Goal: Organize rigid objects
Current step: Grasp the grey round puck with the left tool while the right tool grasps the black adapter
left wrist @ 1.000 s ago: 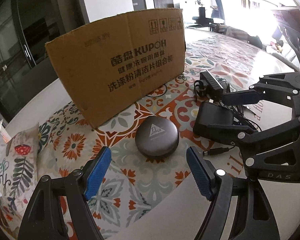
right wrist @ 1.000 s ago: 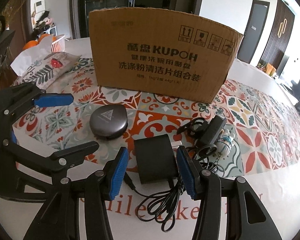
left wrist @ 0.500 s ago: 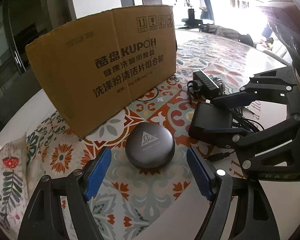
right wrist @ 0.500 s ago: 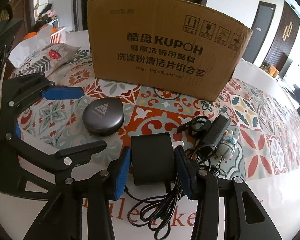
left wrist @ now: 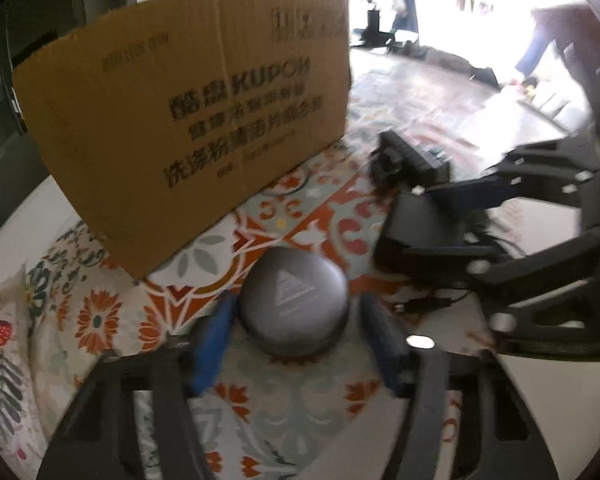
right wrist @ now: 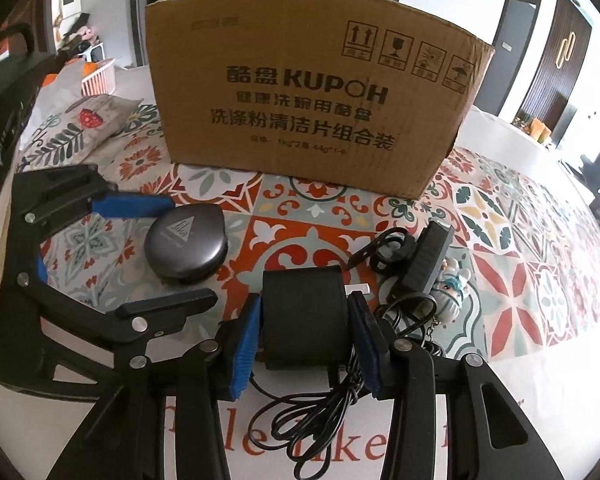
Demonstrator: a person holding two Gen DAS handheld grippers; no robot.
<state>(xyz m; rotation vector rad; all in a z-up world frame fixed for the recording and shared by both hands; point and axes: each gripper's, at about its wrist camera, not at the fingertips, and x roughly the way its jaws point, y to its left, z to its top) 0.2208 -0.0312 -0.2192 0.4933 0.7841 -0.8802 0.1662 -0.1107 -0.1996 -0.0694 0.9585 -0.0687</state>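
Note:
A round grey case (left wrist: 294, 300) lies on the patterned tablecloth in front of a cardboard box (left wrist: 188, 128). My left gripper (left wrist: 296, 308) straddles it; its jaws are closing and the blue pads (left wrist: 216, 332) sit against the case's sides. The right wrist view shows the same case (right wrist: 184, 244) between the left gripper's (right wrist: 192, 252) fingers. My right gripper (right wrist: 306, 304) is closing on a black power adapter (right wrist: 304, 320), pads pressed to both sides, its cable (right wrist: 332, 400) trailing toward me.
The open-topped cardboard box (right wrist: 308, 100) stands upright behind everything. A second slim black adapter (right wrist: 428, 256) with a coiled lead and a small figurine keychain (right wrist: 452, 284) lie right of the held adapter. A floral cushion (right wrist: 72, 128) rests at the far left.
The left gripper moved forward around the round case and its jaws narrowed onto it. The right gripper's pads closed from beside the black adapter to pressing on it.

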